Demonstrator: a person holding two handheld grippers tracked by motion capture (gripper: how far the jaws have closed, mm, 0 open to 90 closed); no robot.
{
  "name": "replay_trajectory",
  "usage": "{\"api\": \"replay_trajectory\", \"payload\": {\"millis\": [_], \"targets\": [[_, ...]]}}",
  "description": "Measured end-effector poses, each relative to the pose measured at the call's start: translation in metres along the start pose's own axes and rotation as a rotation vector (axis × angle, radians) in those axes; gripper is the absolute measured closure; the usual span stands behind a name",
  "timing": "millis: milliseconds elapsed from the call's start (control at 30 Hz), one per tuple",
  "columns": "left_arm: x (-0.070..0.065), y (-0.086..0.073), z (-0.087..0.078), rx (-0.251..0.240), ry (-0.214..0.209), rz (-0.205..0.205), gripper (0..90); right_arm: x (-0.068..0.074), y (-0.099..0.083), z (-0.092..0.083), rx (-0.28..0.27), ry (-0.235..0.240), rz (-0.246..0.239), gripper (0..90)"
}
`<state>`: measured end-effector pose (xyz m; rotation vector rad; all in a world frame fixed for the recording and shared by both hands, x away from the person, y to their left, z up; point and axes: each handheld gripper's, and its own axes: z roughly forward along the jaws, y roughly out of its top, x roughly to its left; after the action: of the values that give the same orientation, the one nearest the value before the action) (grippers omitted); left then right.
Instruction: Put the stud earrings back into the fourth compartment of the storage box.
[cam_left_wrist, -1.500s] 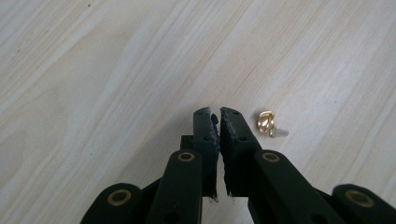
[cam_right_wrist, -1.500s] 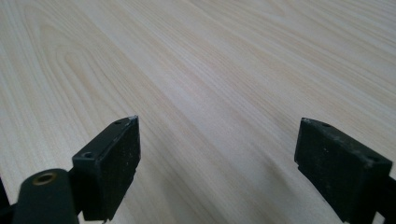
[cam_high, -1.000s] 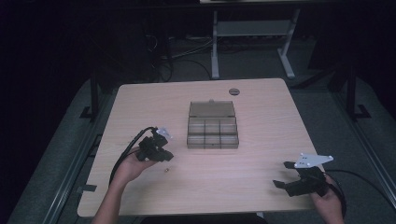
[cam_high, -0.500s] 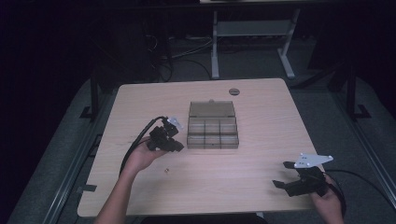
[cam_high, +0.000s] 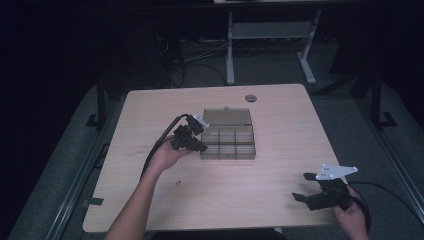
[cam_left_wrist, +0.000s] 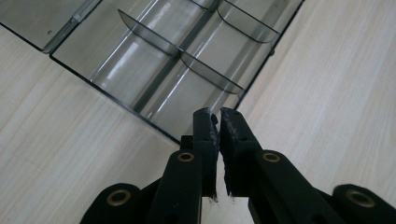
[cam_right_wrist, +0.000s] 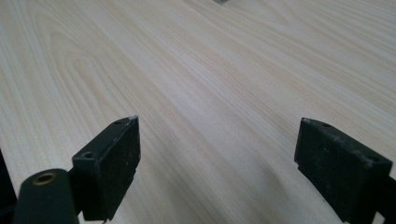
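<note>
Left hand-held gripper (cam_left_wrist: 218, 122) apparently closed, right hand-held gripper (cam_right_wrist: 217, 163) wide open

We log the compartment box (cam_high: 228, 142) near the table (cam_high: 280, 112) centre, lid lying open behind it. Left gripper (cam_high: 199, 146) sits at the box's left edge. Small part (cam_high: 176, 182) lies nearer the front, left. Right gripper (cam_high: 302, 187) sits front right, well apart.

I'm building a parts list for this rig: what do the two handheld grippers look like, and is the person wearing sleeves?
Both grippers, left gripper and right gripper, are black with flat rectangular jaws, brass-coloured rivets and a trailing black cable. A grey three-cornered plate tops the right one. The forearms are bare.
</note>
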<state>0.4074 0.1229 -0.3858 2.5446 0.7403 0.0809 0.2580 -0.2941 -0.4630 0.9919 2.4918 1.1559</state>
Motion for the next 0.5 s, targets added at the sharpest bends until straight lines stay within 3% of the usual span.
{"api": "replay_trajectory", "payload": {"millis": [500], "targets": [[0.009,0.017,0.021,0.009,-0.011,-0.03,84.8,-0.001,-0.001,0.0,-0.006,0.007,-0.001,14.1]]}}
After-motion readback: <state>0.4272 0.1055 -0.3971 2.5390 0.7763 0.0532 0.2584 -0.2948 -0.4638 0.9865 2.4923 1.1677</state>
